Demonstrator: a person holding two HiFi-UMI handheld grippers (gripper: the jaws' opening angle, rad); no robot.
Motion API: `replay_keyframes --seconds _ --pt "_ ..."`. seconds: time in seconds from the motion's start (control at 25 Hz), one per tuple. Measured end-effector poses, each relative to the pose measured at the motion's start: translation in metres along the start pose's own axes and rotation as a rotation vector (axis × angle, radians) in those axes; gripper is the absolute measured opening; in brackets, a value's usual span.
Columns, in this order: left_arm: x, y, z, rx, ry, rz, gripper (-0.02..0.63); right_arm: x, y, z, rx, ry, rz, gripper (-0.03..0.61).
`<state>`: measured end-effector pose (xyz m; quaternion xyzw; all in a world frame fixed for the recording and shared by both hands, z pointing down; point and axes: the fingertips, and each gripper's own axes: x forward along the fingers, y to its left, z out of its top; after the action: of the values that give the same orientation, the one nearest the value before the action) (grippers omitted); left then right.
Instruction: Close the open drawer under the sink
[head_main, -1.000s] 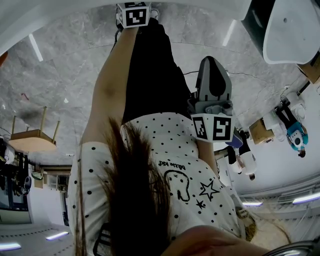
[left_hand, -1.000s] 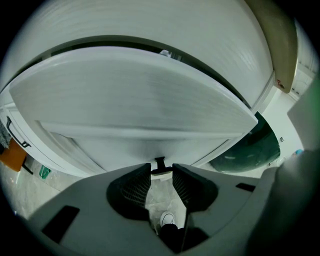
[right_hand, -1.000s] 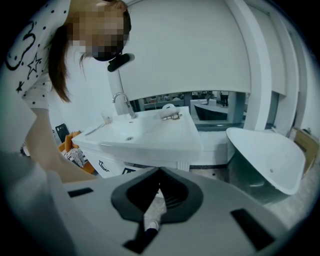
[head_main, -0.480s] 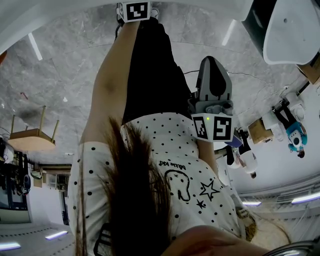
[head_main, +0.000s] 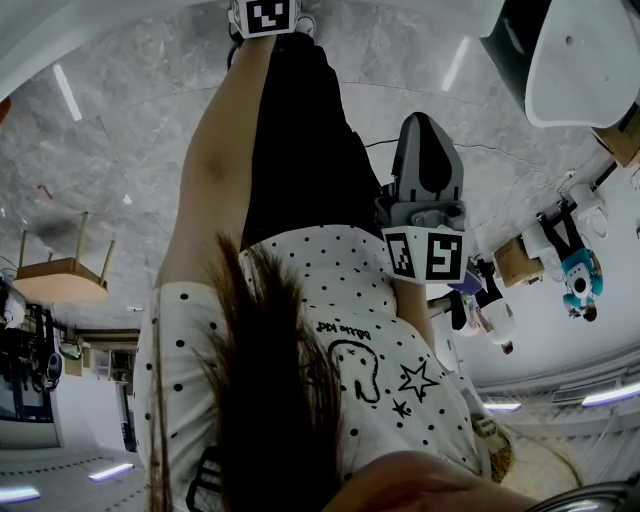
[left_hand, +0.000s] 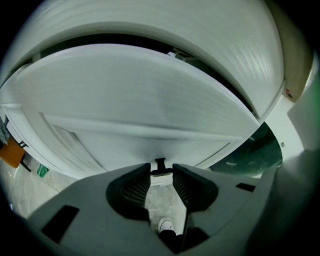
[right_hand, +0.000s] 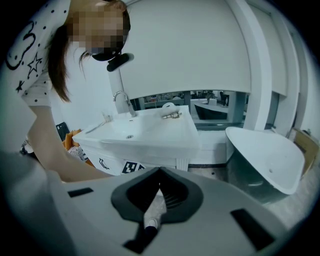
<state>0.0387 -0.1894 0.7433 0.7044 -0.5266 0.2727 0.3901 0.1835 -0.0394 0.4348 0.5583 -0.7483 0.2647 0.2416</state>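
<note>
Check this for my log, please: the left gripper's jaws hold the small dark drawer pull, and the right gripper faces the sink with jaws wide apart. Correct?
Not quite. The right gripper has its jaws shut together, empty, as the right gripper view shows. The rest stands: it faces the sink, and the left gripper holds the drawer pull in its jaws.

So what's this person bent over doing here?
A person holds a gripper in each hand at a white sink cabinet. The left gripper is up against the white drawer front, jaws either side of its small black handle. The right gripper hangs back, shut and empty.
</note>
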Motion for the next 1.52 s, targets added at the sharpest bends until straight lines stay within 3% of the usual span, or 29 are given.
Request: replay_keyframes --seconds 1.16,1.36,1.52 --pt "-0.014 0.003 0.007 0.000 -0.070 0.017 0.140 0.006 0.006 0.004 0.007 -0.012 0.018 0.012" --pt "-0.045 0.004 -0.002 -0.004 -0.111 0.067 0.011 -0.005 0.016 0.003 -0.001 -0.030 0.034 0.012" --pt "-0.063 0.003 0.006 -0.018 -0.140 0.064 0.006 -0.007 0.019 0.007 -0.004 -0.044 0.044 0.012"
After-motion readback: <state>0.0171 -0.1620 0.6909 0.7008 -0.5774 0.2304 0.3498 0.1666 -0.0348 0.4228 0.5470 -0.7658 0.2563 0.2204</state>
